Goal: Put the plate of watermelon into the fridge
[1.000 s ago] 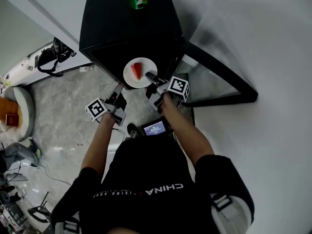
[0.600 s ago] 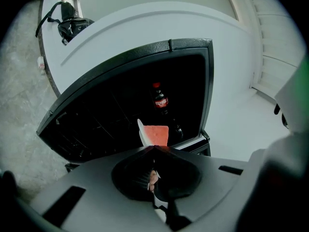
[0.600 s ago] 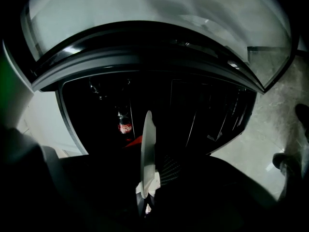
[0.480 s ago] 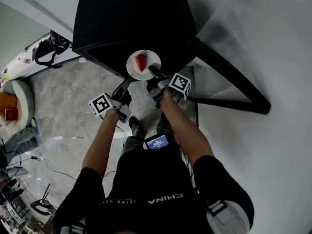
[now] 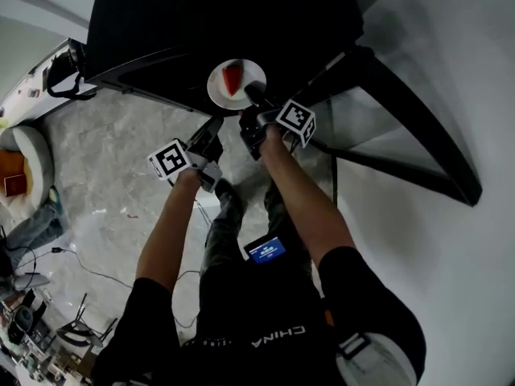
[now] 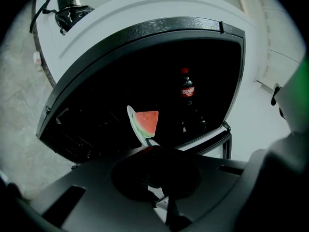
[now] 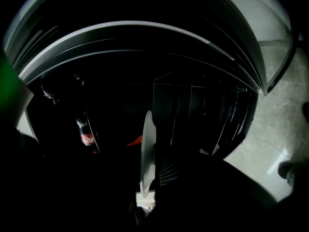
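Observation:
The white plate [image 5: 220, 88] with a red watermelon wedge [image 5: 232, 77] hangs at the dark mouth of the open black fridge [image 5: 201, 22]. My right gripper [image 5: 252, 96] is shut on the plate's near rim. In the right gripper view the plate [image 7: 146, 149] stands edge-on between the jaws of that gripper [image 7: 150, 175], and a tip of the wedge [image 7: 136, 141] shows behind it. My left gripper [image 5: 213, 132] trails lower left of the plate, holding nothing, its jaws together. The left gripper view shows plate [image 6: 132, 122] and wedge [image 6: 147, 122] just ahead of the left gripper [image 6: 154, 154].
A cola bottle [image 6: 187, 88] stands deep inside the fridge. The fridge door [image 5: 418, 135] is swung open to the right. A dark bag [image 5: 56, 75] lies on the white counter at left. Grey marble floor [image 5: 105, 183] has cables and a cushion [image 5: 20, 155].
Both grippers and the plate have moved lower and closer to the fridge opening. The green can on the fridge top has left the head view.

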{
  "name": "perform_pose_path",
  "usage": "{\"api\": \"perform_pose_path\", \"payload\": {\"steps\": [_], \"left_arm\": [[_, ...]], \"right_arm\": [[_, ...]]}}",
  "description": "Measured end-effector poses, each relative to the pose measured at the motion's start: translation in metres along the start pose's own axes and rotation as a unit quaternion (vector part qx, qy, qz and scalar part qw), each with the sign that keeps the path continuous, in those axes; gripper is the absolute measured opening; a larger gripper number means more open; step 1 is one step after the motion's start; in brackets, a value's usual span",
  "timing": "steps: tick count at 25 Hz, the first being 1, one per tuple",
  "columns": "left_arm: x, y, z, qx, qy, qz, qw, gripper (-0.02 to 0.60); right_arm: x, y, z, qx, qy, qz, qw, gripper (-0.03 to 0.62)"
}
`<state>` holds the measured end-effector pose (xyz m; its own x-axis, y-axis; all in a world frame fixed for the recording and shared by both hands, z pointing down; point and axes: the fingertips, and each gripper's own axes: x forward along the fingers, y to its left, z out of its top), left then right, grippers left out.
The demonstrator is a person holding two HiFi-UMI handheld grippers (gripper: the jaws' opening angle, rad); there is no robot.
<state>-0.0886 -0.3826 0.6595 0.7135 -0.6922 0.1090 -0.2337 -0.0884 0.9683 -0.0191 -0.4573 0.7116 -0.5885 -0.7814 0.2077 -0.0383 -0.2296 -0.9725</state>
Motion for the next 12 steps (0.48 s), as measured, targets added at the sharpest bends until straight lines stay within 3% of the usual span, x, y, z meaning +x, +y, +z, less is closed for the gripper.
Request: {"api": "perform_pose_path", "payload": {"steps": [12], "left_arm": [[0.021,0.043,0.001,0.010,0.014,-0.001,0.9998,0.012]], "right_arm": [[0.029,-0.020,0.007,-0.014,-0.019,0.026,0.999,0.032]]}}
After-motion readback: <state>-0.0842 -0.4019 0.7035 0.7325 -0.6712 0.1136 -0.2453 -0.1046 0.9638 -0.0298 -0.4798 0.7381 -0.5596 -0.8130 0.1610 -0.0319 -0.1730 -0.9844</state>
